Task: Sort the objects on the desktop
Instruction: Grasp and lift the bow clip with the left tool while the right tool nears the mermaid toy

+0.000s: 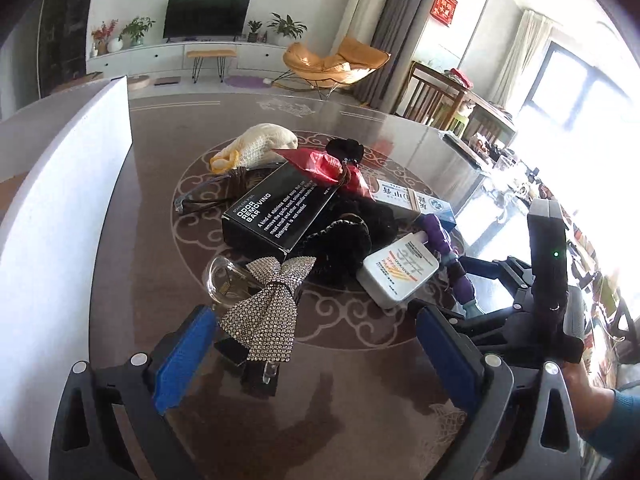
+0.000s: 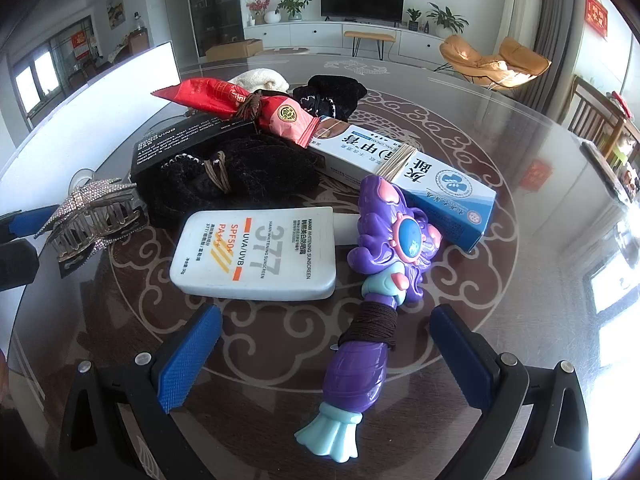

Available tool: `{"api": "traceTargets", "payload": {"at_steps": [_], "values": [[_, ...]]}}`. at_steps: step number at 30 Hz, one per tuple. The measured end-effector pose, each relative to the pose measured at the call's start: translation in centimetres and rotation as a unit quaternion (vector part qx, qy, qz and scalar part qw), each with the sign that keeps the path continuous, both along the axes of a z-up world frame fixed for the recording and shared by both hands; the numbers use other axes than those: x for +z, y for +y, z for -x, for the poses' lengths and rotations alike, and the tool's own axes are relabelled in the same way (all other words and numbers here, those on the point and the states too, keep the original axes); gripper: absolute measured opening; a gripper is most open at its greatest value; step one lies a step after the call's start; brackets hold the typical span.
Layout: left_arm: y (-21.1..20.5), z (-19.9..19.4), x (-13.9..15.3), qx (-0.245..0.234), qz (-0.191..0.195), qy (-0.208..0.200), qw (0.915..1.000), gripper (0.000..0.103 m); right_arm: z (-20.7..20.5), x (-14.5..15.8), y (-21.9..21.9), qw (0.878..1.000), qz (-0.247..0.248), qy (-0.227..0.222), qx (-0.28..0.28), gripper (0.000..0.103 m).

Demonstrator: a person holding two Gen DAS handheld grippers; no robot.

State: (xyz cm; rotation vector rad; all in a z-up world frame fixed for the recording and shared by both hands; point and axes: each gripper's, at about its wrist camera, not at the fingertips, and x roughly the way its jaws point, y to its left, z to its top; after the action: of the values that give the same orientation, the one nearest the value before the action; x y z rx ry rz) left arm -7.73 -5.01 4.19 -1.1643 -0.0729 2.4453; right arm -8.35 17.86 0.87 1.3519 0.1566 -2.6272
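Left wrist view: the left gripper (image 1: 316, 344) stood spread wide, blue ribbed pads apart, nothing between them but the near end of the rhinestone hair claw (image 1: 269, 312) at lower centre.
Right wrist view: the right gripper (image 2: 326, 350) was likewise spread, its pads flanking the handle of the purple toy wand (image 2: 360, 364) at lower centre without touching it.
Pile: all of it lay heaped at mid-frame on the glass-topped table (image 2: 540, 240), patterned brown beneath the glass.
Wand handling: hard moulded plastic, light and stiff by the look of it; I judged the cord-wrapped neck the surest place to pinch, since the glossy ribbed handle below might slip.
Sunscreen bottle (image 2: 256, 254): flat, white, rounded corners, lying just left of the wand; smooth and probably slick, best taken across its narrow sides.
Hair claw handling: a bow of glittering stones on clear plastic teeth; light but likely brittle, so a gentle squeeze on the body, not the teeth.
Black box (image 1: 276, 208): stiff card, matte, printed "Odor Removing Bar", resting tilted on the heap.
Blue-and-white carton (image 2: 404, 160): long, bound with a rubber band, its near end touching the wand's head.
Red wrapper (image 2: 248, 110): crinkly foil, tied at the middle, draped over the box.
Black scrunchies (image 2: 240, 180): soft, fuzzy, would squash under any grip.
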Motion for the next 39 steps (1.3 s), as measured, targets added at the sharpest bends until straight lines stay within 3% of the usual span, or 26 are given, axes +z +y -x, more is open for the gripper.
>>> {"api": "traceTargets", "payload": {"at_steps": [3,6,7,8,10,15,16,17,19,25,29,32,33,34,35,36,37,38,39], "values": [[0.4,2.0,-1.6,0.002,0.039,-0.024,0.9990,0.102,0.0,0.0,0.0,1.000,0.000,0.000,0.000,0.103],[0.5,2.5,-2.6,0.000,0.034,-0.023,0.9991,0.101,0.0,0.0,0.0,1.000,0.000,0.000,0.000,0.103],[0.4,2.4,-2.6,0.004,0.036,-0.015,0.9992,0.089,0.0,0.0,0.0,1.000,0.000,0.000,0.000,0.103],[0.3,2.2,-2.6,0.009,0.044,-0.009,0.9989,0.071,0.0,0.0,0.0,1.000,0.001,0.000,0.000,0.103],[-0.1,1.8,-2.6,0.014,0.037,-0.010,0.9992,0.070,-0.1,0.1,0.0,1.000,0.002,-0.001,0.008,0.103],[-0.5,-2.1,-2.5,0.032,0.045,-0.011,0.9984,0.071,-2.5,0.2,1.3,0.998,0.010,-0.017,0.059,0.103],[-0.4,-2.9,-2.7,0.029,0.045,-0.017,0.9984,0.072,-2.9,0.4,1.9,0.997,0.024,-0.024,0.064,0.103],[-0.3,-3.5,-3.0,0.025,0.043,-0.025,0.9984,0.081,-3.0,0.6,2.6,0.997,0.042,-0.033,0.063,0.103],[0.0,-4.5,-3.4,0.017,0.033,-0.031,0.9989,0.090,-2.4,0.8,3.8,0.995,0.079,-0.053,0.043,0.103],[-0.4,-6.3,-2.7,0.008,0.009,-0.030,0.9995,0.090,2.4,1.2,5.6,0.978,0.178,-0.094,-0.052,0.103],[-1.8,-6.2,-1.5,0.038,0.003,-0.017,0.9991,0.090,3.2,1.6,5.0,0.975,0.160,-0.139,-0.075,0.103],[-2.2,-5.0,-1.5,0.048,-0.005,-0.024,0.9985,0.090,2.9,1.8,3.0,0.986,0.090,-0.131,-0.046,0.103],[-1.9,-4.3,-1.8,0.045,0.002,-0.034,0.9984,0.091,2.8,1.7,2.5,0.988,0.074,-0.132,-0.036,0.098],[-1.3,-3.5,-2.3,0.040,0.016,-0.045,0.9981,0.091,2.8,1.4,2.1,0.987,0.071,-0.139,-0.027,0.081],[-0.8,-3.0,-2.9,0.034,0.034,-0.054,0.9974,0.091,2.8,1.6,1.9,0.989,0.056,-0.132,-0.026,0.077],[-0.3,-2.8,-3.4,0.026,0.046,-0.056,0.9970,0.090,2.8,1.6,1.8,0.990,0.053,-0.131,-0.021,0.060],[0.1,-2.9,-3.4,0.024,0.063,-0.038,0.9970,0.082,2.7,1.7,2.0,0.990,0.052,-0.130,-0.016,0.040],[0.4,-3.2,-3.4,0.026,0.079,-0.027,0.9962,0.057,2.6,1.8,2.2,0.990,0.057,-0.132,-0.014,0.031],[0.5,-3.4,-3.4,0.026,0.083,-0.023,0.9959,0.051,2.4,1.7,2.7,0.988,0.068,-0.138,-0.013,0.027]]}}
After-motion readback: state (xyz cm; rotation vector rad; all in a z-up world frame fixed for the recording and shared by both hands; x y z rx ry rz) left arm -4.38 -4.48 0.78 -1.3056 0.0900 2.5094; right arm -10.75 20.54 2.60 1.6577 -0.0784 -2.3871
